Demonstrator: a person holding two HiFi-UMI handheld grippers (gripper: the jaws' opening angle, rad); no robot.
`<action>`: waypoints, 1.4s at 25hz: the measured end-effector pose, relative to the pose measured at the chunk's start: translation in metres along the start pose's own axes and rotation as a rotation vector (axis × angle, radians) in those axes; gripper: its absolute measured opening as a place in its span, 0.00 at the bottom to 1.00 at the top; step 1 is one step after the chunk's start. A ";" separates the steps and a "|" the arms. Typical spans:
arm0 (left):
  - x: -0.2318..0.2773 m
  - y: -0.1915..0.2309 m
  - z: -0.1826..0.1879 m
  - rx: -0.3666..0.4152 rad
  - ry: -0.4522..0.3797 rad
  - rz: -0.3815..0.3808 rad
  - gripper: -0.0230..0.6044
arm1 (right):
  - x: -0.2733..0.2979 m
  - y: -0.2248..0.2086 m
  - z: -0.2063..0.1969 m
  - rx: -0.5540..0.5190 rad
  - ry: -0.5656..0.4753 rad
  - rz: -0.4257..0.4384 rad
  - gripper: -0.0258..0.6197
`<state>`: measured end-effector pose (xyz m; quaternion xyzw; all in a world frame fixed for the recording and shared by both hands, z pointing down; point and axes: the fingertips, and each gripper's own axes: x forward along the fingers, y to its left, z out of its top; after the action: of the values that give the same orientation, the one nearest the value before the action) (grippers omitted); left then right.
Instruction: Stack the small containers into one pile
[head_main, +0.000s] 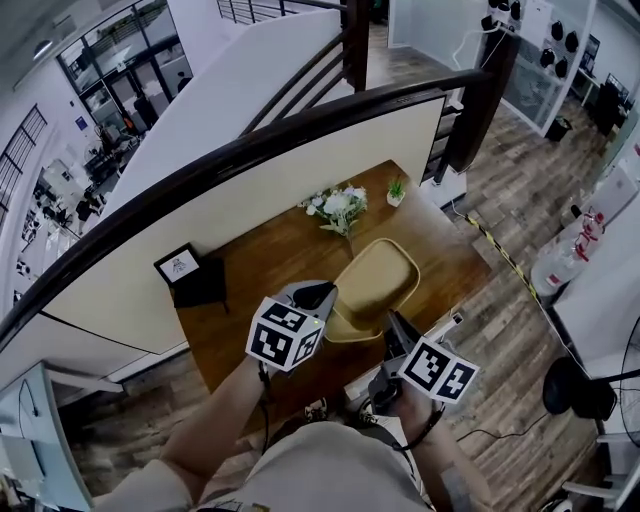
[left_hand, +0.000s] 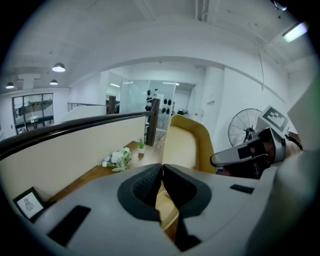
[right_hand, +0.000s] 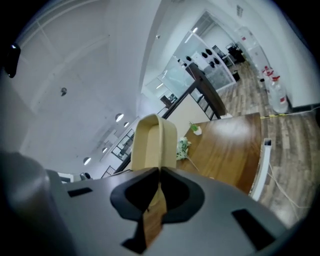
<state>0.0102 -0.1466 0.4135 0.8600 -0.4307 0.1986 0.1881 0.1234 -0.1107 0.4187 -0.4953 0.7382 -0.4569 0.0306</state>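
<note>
A mustard-yellow container (head_main: 375, 280) with rounded corners hangs above the wooden table (head_main: 270, 260), held from both sides. My left gripper (head_main: 325, 298) is shut on its left rim. My right gripper (head_main: 393, 322) is shut on its near right rim. In the left gripper view the closed jaws (left_hand: 162, 167) pinch the yellow rim, and the container (left_hand: 182, 145) rises beyond them with the right gripper (left_hand: 216, 160) at its far side. In the right gripper view the jaws (right_hand: 160, 172) are closed on the rim, and the container (right_hand: 150, 145) stands edge-on ahead. No other small container shows.
On the table lie a bunch of white flowers (head_main: 338, 208), a tiny potted plant (head_main: 396, 190) and a black-framed picture (head_main: 180, 265). A dark handrail (head_main: 250, 150) tops the cream panel behind the table. A floor fan (head_main: 575, 385) stands at the right on the plank floor.
</note>
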 end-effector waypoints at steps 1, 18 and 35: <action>0.003 0.002 -0.003 0.011 0.014 -0.009 0.07 | 0.003 -0.004 -0.004 0.022 0.003 -0.014 0.07; 0.073 0.045 -0.106 0.041 0.254 -0.062 0.07 | 0.070 -0.085 -0.113 0.461 0.100 -0.260 0.06; 0.143 0.058 -0.182 0.150 0.431 -0.213 0.07 | 0.102 -0.129 -0.180 0.594 0.101 -0.494 0.09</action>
<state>0.0087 -0.1839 0.6488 0.8498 -0.2717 0.3880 0.2312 0.0724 -0.0843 0.6558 -0.6047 0.4329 -0.6681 0.0250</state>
